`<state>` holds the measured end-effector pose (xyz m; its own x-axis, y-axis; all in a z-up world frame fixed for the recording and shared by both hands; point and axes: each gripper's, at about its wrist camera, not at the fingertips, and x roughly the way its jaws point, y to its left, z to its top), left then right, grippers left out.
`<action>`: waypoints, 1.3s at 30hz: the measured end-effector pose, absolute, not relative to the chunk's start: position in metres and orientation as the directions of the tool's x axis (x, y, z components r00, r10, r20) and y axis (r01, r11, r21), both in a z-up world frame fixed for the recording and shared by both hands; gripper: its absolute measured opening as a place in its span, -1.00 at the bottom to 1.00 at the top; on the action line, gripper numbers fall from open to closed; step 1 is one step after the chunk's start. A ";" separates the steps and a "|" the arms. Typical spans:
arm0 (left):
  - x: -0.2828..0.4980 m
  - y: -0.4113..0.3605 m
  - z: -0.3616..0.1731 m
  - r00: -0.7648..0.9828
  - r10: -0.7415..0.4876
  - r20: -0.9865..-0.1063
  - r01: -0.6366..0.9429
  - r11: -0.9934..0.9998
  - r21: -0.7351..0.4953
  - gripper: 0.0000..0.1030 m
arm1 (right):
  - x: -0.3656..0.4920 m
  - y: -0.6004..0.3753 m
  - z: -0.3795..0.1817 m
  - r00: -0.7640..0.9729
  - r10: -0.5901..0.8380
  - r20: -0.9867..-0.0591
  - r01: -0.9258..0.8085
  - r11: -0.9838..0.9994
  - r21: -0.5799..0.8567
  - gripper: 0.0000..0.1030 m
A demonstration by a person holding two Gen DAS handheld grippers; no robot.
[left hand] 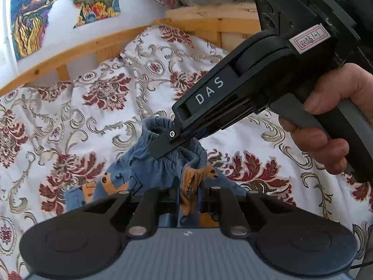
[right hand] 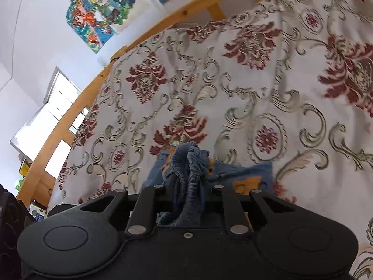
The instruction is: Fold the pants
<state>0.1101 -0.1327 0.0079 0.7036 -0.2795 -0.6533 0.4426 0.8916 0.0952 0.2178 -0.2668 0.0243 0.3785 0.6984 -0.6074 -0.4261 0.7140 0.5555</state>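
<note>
1. Pants (left hand: pixel 149 177), small and blue with orange patches, lie bunched on a bed; I run both claws from afar, and both have hold of the gathered waistband

2. My left claw (left hand: pixel 188 200) is clamped on a fold of blue and orange cloth right at its tips, so the pants sit directly ahead of it and touching it

3. My right claw (left hand: pixel 172 143) reaches in from the upper right of the left wrist view, the person's hand (left hand: pixel 331 126) squeezing its trigger; its black tip bites the elastic waistband just beyond the left claw

4. From the right wrist view, the right claw (right hand: pixel 188 196) is closed on a thick roll of ruffled waistband (right hand: pixel 188 163), which runs straight out along the fingers

5. Beyond both claws the rest of the cloth spreads low over the floral bedspread (right hand: pixel 256 81); I cannot tell which way the legs run, since they are hidden beneath the rig

6. I judge the two claws to be very close together on the same end, so the next move turns on drawing them apart along the waistband to spread it flat
</note>
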 end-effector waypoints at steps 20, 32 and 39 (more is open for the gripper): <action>0.108 -0.031 0.019 0.701 -0.411 -0.583 0.271 0.910 -0.315 0.67 | 0.149 -0.262 0.032 0.664 0.390 -0.638 -0.385 0.910 0.155 -0.13; 0.134 -0.002 -0.033 0.597 -0.081 -0.799 -0.099 0.980 -0.173 0.86 | 0.108 -0.197 -0.021 0.635 0.220 -0.740 -0.404 0.911 -0.077 -0.42; 0.119 -0.006 -0.041 0.576 -0.064 -0.815 -0.082 0.987 -0.136 0.96 | 0.091 -0.214 -0.014 0.658 0.174 -0.732 -0.346 0.934 -0.089 -0.41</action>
